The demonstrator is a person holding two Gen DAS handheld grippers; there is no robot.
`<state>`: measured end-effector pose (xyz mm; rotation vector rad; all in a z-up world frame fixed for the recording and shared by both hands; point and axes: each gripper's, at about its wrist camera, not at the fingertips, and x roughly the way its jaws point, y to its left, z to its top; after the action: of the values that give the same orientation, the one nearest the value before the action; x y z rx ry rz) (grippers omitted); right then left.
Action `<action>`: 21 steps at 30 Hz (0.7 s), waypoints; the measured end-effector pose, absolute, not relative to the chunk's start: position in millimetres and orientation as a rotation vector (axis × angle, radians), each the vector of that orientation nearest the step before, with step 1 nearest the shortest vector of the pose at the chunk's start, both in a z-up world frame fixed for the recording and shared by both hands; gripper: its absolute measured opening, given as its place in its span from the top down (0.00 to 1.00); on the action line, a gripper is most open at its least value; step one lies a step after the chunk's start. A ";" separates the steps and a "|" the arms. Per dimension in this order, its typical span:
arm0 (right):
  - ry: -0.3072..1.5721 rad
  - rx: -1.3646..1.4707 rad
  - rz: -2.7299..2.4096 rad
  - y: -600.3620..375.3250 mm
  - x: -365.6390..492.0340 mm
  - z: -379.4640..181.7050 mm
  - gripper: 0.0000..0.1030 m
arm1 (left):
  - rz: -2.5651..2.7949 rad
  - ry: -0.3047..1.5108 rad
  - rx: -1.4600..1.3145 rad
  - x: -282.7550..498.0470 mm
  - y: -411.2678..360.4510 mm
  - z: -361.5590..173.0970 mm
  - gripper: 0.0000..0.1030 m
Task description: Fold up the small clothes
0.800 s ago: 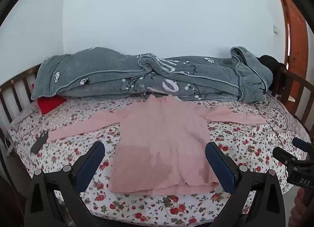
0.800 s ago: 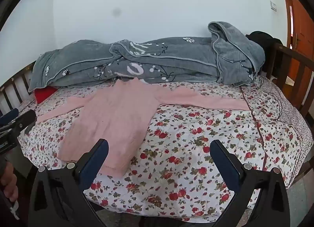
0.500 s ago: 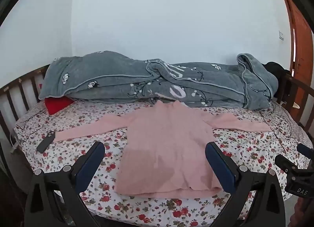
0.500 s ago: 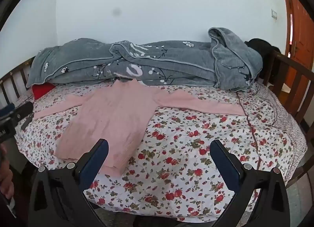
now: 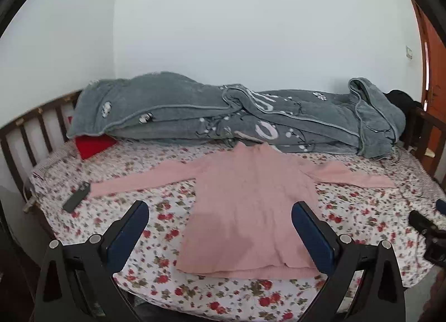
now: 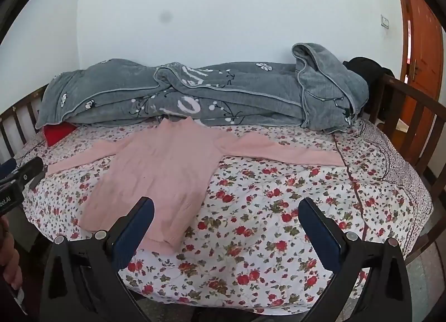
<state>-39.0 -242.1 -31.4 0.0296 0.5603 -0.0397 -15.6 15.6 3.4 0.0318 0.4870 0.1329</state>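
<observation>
A pink long-sleeved sweater (image 5: 248, 205) lies flat on the floral bedsheet (image 5: 156, 210), sleeves spread to both sides, hem toward me. It also shows in the right wrist view (image 6: 161, 180), left of centre. My left gripper (image 5: 220, 210) is open and empty, held above the bed's near edge in front of the hem. My right gripper (image 6: 225, 207) is open and empty, above the sheet to the right of the sweater's body. The right gripper shows at the right edge of the left wrist view (image 5: 426, 227).
A bunched grey blanket (image 5: 228, 116) lies along the far side against the white wall. A red pillow (image 5: 93, 145) sits at the left under it. A dark remote (image 5: 76, 196) lies by the left sleeve end. Wooden rails (image 6: 412, 116) bound both ends.
Both views have tilted up and pulled back a little, so the bed sits lower in frame. The sweater has not moved and both grippers stay open.
</observation>
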 end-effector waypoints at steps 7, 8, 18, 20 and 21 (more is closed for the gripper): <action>0.558 0.044 -0.039 -244.3 -42.9 -30.6 0.02 | 0.127 0.491 0.039 -18.5 12.7 2.9 0.00; 0.560 0.046 -0.040 -244.4 -43.2 -30.9 0.02 | 0.133 0.488 0.042 -18.4 12.7 4.0 0.00; 0.558 0.054 -0.028 -242.0 -47.5 -29.4 0.02 | 0.125 0.474 0.031 -24.9 12.1 9.1 0.00; 0.552 0.058 -0.022 -242.1 -49.5 -27.9 0.02 | 0.122 0.475 0.027 -24.7 11.3 8.9 0.00; 0.549 0.059 -0.024 -242.3 -50.6 -27.2 0.02 | 0.121 0.477 0.027 -25.2 10.8 8.4 0.00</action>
<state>-50.6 -242.3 -27.2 0.0592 0.5491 -0.0241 -25.2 10.8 8.4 0.0271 0.4768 0.1206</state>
